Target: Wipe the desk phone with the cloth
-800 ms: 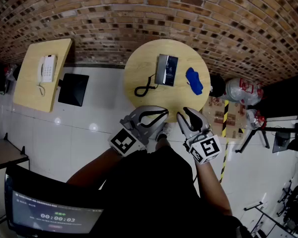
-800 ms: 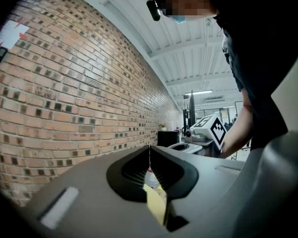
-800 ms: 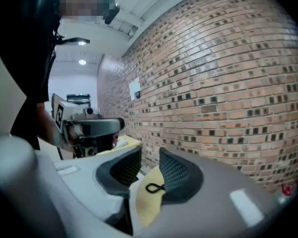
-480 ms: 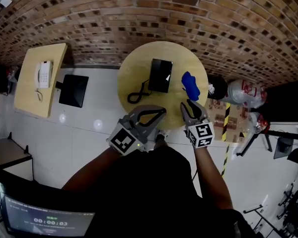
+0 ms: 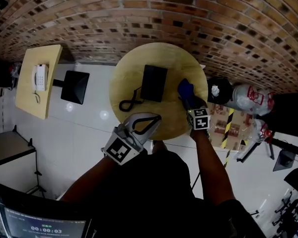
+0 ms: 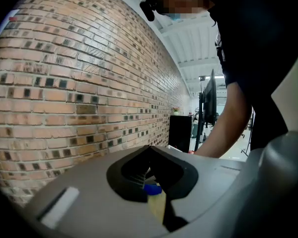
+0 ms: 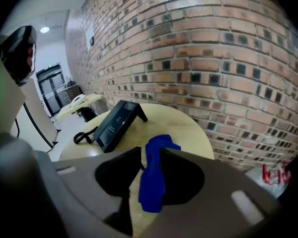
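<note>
Now, right claw (image 5: 187, 98) clenched on blue cloth (image 5: 184, 87) at right side of round desk (image 5: 165, 117), cloth just right of black phone (image 5: 154, 83) mid-desk, left claw (image 5: 157, 118) clenched, empty, over near edge, brick wall (image 5: 188, 14) at far side.

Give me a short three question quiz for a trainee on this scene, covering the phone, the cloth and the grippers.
1. True or false: in the head view, the blue cloth lies to the left of the black desk phone.
2. Which gripper has the cloth between its jaws? A: left gripper. B: right gripper. C: neither.
3. Fill in the blank: the phone and the cloth both rest on a ___ wooden table.

Key: 1 false; 2 B; 3 round.
</note>
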The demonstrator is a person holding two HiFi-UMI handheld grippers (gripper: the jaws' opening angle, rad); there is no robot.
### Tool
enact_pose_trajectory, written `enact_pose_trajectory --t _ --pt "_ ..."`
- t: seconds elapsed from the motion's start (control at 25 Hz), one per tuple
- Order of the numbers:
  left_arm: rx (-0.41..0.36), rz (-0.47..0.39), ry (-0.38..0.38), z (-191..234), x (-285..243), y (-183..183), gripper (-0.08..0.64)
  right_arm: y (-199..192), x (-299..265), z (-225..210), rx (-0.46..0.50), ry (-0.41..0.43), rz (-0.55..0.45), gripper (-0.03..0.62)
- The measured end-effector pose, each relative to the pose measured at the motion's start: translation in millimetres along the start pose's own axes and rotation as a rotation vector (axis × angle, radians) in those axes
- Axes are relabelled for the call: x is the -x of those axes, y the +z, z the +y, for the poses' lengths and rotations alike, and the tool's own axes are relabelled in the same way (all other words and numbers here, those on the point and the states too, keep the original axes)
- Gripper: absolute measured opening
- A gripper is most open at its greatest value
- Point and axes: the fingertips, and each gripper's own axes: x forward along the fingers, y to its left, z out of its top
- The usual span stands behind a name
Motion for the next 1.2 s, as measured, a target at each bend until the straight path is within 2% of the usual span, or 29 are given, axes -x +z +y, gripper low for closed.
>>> enact_pose_trajectory --t 0.12,0.16,0.56,0.68,0.8,0.92,0.96,1.08,1.2 --pt "0.030 0.031 0.013 9 -3 -10 0.003 -16 -27 -8 -0.033 0.028 0.075 0.195" --pt "0.038 0.040 0.018 13 -4 -13 0.005 -21 -36 -10 -0.041 0.036 0.099 0.198" --pt "0.050 0.063 0.047 47 15 -27 0.003 -46 -74 -28 -0.050 -0.024 0.233 0.185" --pt "0.031 0.055 0.030 51 25 -22 0.003 -54 -76 -25 -0.062 -0.033 0.241 0.115" --pt "0.062 0.057 0.038 53 29 -25 0.003 -51 -77 -23 -0.050 -0.030 0.228 0.092" --pt "0.131 0.056 0.062 55 33 -30 0.003 -35 -72 -15 -0.051 -0.007 0.182 0.087" --pt "0.135 0.054 0.063 56 35 -30 0.003 -24 -71 -8 -0.045 0.011 0.152 0.087" --pt "0.054 0.005 0.041 59 42 -18 0.003 19 -67 17 0.022 0.067 0.060 0.087" --pt "0.081 -0.015 0.047 60 47 -17 0.003 65 -71 40 0.110 0.119 -0.011 0.087"
